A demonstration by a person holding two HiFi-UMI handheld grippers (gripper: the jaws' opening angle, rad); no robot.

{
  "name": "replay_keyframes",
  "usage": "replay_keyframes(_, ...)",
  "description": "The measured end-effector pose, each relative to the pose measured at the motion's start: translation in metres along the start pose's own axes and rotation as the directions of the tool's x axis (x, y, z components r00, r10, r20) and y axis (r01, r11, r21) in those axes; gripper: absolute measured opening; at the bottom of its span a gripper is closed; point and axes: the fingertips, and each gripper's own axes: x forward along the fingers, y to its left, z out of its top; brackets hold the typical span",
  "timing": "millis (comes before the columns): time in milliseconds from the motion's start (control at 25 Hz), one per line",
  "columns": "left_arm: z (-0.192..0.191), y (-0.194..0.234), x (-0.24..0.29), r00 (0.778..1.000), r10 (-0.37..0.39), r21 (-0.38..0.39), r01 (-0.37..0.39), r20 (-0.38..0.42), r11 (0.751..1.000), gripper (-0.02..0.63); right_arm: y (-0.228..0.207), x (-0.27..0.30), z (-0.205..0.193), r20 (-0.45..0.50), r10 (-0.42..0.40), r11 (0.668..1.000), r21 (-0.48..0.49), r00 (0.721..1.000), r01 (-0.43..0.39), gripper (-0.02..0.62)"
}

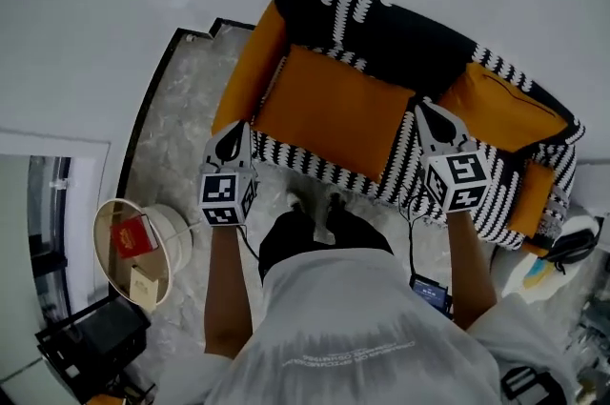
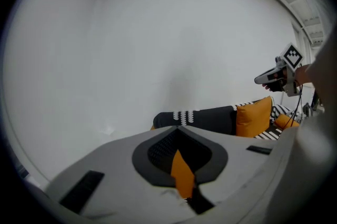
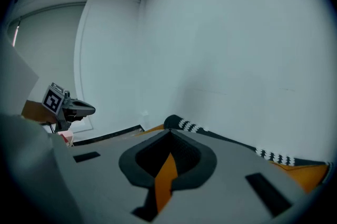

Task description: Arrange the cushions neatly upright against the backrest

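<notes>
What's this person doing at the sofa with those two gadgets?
A person stands at the sofa with a hand-held gripper in each hand. The left gripper and right gripper each pinch one side of a big orange cushion, holding it over the seat in front of the backrest. A second cushion already leans against the backrest on the right.
</notes>
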Motion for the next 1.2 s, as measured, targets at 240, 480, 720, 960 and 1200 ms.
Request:
replay_keyframes(240,-0.015,0.033,0.054,0.996,-0.083,-0.004,0.082,-0.04,0.997,0.012,-0.013,0.019,-0.024,-0.074,-0.1,0.993,0.052,0.992,0.104,0.002)
replay_keyframes(480,-0.043,0.043,0.107,0.975,-0.196,0.072,0.204,-0.099,0.976,0.02,-0.014,0.025,-0.069,-0.165,-0.192,0.963,0.16,0.967,0.218,0.002)
replay_keyframes(720,-0.098,0.056,0.138,0.936,-0.286,0.082,0.308,-0.207,0.948,0.029,0.011,0.027,-0.132,-0.297,-0.217,0.939,0.198,0.93,0.282,0.002)
replay_keyframes(960,-0.171,0.06,0.152,0.891,-0.288,0.078,0.334,-0.35,0.939,0.047,0.024,0.025,-0.213,-0.424,-0.182,0.925,0.232,0.887,0.301,0.026)
replay_keyframes(1200,-0.25,0.063,0.179,0.846,-0.273,0.042,0.327,-0.458,0.944,0.083,0.027,0.048,-0.301,-0.532,-0.162,0.924,0.214,0.831,0.317,0.08)
